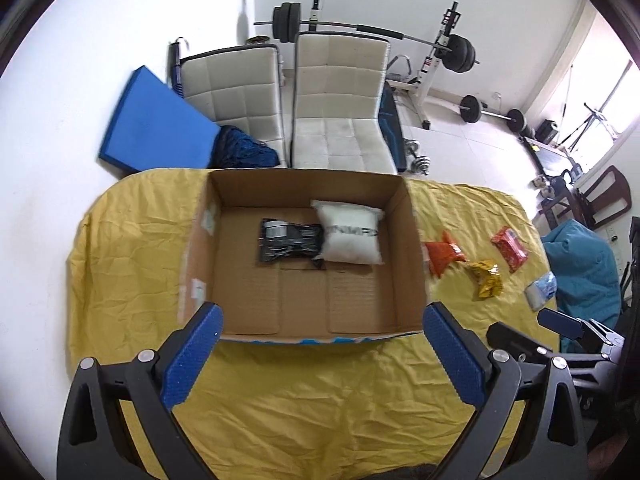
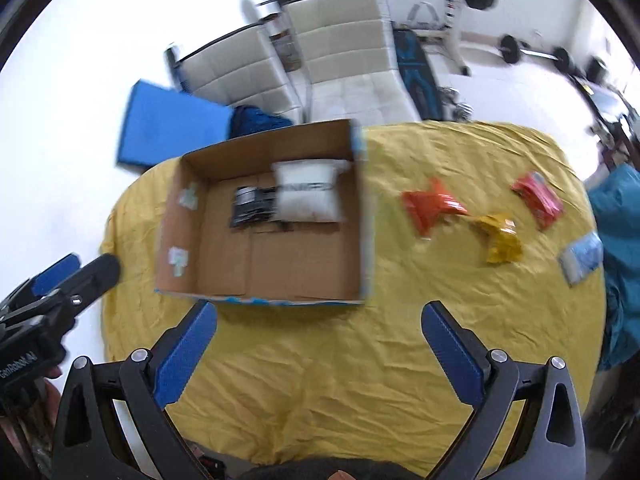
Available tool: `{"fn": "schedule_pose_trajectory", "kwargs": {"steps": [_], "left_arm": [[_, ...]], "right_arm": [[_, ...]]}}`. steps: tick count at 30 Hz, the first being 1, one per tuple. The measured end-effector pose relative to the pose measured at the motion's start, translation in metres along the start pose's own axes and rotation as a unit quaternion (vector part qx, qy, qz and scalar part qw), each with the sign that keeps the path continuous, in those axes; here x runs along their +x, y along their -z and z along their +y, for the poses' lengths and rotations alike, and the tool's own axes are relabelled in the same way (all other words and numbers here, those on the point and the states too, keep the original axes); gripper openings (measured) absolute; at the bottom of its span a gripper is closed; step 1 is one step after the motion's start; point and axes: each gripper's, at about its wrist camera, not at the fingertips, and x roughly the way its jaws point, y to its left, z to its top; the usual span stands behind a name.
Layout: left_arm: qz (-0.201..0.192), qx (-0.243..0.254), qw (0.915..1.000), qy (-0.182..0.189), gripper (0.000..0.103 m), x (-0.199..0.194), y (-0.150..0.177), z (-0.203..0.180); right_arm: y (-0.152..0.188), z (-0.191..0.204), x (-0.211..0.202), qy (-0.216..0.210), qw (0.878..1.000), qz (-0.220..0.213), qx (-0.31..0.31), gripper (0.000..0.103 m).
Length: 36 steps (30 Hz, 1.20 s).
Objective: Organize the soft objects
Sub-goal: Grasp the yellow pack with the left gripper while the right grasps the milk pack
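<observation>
Left wrist view: your left gripper (image 1: 320, 316) hangs spread and empty over the near wall of the open brown cardboard box (image 1: 414, 248), where a puffy white pillow pack (image 1: 350, 236) lies touching a flat black pouch (image 1: 290, 240).

Right wrist view: your right gripper (image 2: 318, 314) is spread too, holding nothing. Swing it right to the crinkled orange packet (image 2: 430, 206) on the yellow cloth (image 2: 320, 380); pinch mid-body, lightly. The yellow packet (image 2: 500, 240) and red packet (image 2: 538, 198) lie beyond.
</observation>
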Motion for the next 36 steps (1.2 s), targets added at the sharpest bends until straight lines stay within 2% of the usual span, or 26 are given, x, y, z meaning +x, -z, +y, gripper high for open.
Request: {"fn": "schedule_pose_trajectory", "kwargs": {"steps": [3,8,11,14,17,22,25,28,31,34,36], "left_arm": [[0.014,0.008,0.9997,0.020,0.103,0.018,-0.005,-0.039],[0.049,0.034,0.9967,0.055,0.103,0.065,-0.015,-0.126],[0.066,0.052,0.9943,0.066,0.103,0.098,-0.020,-0.181],[0.099,0.070,0.9904,0.066,0.103,0.143,-0.023,-0.233],[0.128,0.080,0.9870,0.057,0.103,0.185,-0.026,-0.269],[0.191,0.099,0.9763,0.027,0.103,0.261,-0.030,-0.309],[0.242,0.102,0.9646,0.024,0.103,0.309,-0.029,-0.325],[0.275,0.100,0.9558,0.023,0.103,0.338,-0.023,-0.332],[0.304,0.077,0.9490,0.034,0.102,0.359,-0.018,-0.329],[0.314,0.060,0.9466,0.039,0.102,0.370,-0.015,-0.327],[0.320,0.059,0.9450,0.036,0.102,0.375,-0.013,-0.328]], "right_arm": [[-0.006,-0.062,-0.005,0.026,0.999,0.002,0.044,0.103],[-0.015,-0.210,-0.002,0.091,0.984,0.014,0.149,0.103],[-0.020,-0.310,0.022,0.105,0.967,0.046,0.228,0.103],[-0.021,-0.389,0.052,0.095,0.948,0.068,0.297,0.103],[-0.026,-0.451,0.094,0.076,0.929,0.093,0.351,0.103],[-0.029,-0.496,0.152,0.049,0.909,0.132,0.391,0.103],[-0.024,-0.510,0.174,0.043,0.903,0.149,0.400,0.097],[-0.019,-0.517,0.185,0.042,0.901,0.159,0.401,0.093],[-0.022,-0.515,0.189,0.043,0.913,0.167,0.371,0.087],[-0.033,-0.499,0.195,0.051,0.939,0.195,0.279,0.073],[-0.038,-0.489,0.197,0.058,0.950,0.211,0.223,0.067]]}}
